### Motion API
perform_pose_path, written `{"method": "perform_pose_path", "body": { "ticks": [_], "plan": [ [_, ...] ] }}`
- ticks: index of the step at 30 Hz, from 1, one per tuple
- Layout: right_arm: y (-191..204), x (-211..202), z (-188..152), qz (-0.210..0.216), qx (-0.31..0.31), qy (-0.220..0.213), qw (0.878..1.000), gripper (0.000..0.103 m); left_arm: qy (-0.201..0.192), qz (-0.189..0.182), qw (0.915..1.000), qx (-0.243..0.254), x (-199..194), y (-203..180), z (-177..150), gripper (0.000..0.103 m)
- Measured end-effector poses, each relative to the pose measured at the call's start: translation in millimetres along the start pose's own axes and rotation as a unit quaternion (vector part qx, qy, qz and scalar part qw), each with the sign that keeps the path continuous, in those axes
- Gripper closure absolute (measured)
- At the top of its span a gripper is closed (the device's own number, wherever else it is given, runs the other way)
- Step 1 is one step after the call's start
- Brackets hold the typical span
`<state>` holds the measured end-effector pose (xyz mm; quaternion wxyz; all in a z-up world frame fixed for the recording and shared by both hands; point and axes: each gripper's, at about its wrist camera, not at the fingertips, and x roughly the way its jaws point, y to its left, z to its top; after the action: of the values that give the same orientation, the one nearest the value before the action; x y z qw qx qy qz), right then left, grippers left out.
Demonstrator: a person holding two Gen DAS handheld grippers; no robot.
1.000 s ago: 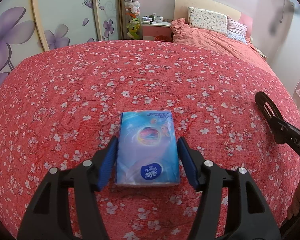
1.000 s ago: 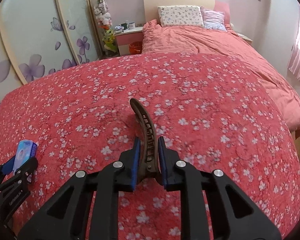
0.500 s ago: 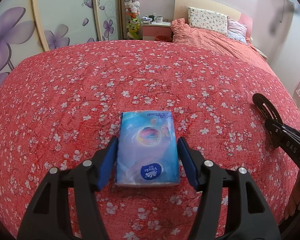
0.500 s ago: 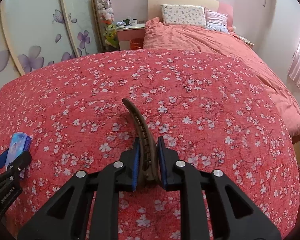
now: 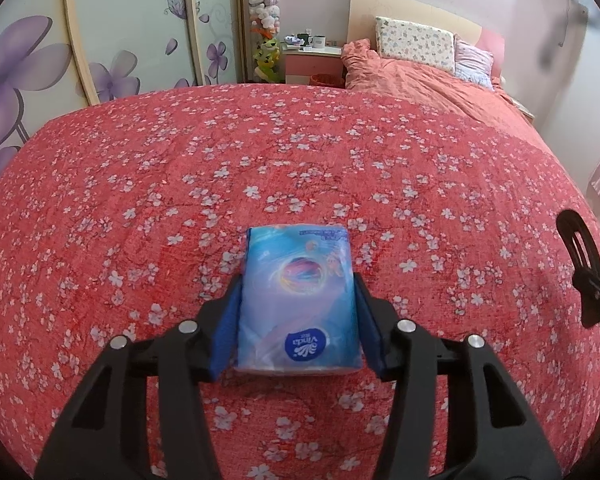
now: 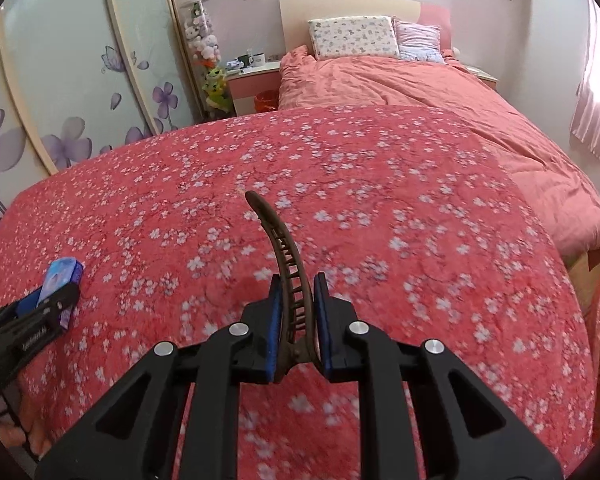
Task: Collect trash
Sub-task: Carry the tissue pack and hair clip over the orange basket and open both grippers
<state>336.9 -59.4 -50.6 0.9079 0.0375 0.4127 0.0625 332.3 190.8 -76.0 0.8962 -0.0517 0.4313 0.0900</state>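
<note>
On the left, the left gripper (image 5: 298, 320) is closing its jaws around a blue tissue pack (image 5: 298, 300) that lies flat on the red floral bedspread (image 5: 300, 160), the blue pads (image 5: 226, 340) now meeting the pack's two long sides. To the right, the right gripper (image 6: 298, 320) has its jaws pinched on a brown hair clip (image 6: 288, 280), which curves up and away from the pads above the bedspread. Beyond lie a pink duvet (image 6: 419, 92) and two pillows (image 6: 353, 36) at the headboard.

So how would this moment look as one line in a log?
left claw: closing on tissue pack | right claw: holding hair clip | surface: red bedspread
</note>
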Motion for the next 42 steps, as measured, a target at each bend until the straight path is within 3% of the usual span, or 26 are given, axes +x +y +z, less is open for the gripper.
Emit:
{"method": "perform_pose_path", "body": {
  "ticks": [10,26,34,42],
  "plan": [
    [-23,-30,-12,-0.003,0.012,-0.018,1.0,0.087,-0.01,-0.022,0.9997,-0.008,-24,-1,-11,0.053],
    [-85,-109,-29,-0.008,0.066,-0.088,0.994,0.087,-0.064,-0.08,0.9932,0.055,-116,-85,-14,0.053],
    [-124,-150,-44,-0.013,0.099,-0.124,0.987,0.087,-0.079,-0.137,0.9833,0.09,-158,-137,-27,0.053],
    [-160,-184,-57,-0.03,0.133,-0.157,0.978,0.087,-0.087,-0.203,0.9667,0.129,-194,-196,-40,0.053]
  ]
}}
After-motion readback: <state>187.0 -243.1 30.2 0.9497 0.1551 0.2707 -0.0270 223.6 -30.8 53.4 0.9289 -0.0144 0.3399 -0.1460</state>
